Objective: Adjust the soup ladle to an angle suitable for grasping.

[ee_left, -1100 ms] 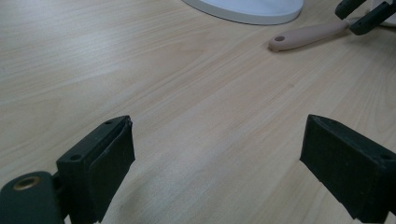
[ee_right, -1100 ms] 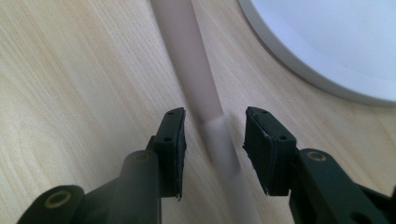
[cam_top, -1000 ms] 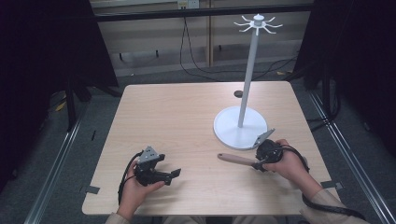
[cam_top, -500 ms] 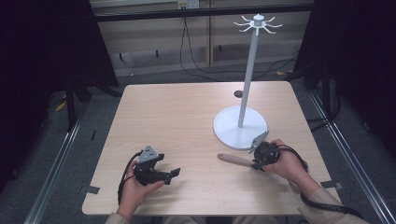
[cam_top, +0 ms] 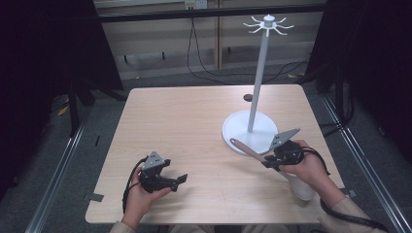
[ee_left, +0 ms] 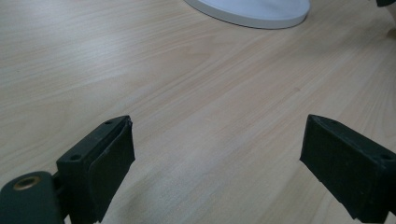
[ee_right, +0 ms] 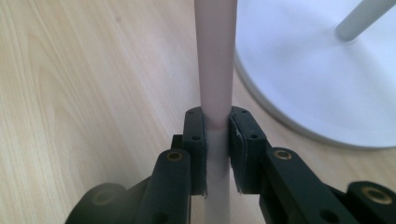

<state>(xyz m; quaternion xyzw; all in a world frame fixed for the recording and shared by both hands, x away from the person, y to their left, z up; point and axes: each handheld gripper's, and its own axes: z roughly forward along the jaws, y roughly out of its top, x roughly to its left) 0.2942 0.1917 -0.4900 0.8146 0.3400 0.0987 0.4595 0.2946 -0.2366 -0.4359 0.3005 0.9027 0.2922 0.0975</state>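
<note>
Wood table (cam_top: 194, 121): right gripper (cam_top: 270, 162) w/ clamped utensil (cam_top: 245, 149), now raised vs earlier.

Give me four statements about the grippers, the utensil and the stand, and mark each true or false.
1. The right gripper is shut on the utensil handle. True.
2. The left gripper holds the utensil. False: it is open over bare table.
3. The white stand lies on its side. False: it stands upright on its round base.
4. The utensil's handle end points toward the stand's base. True.
</note>
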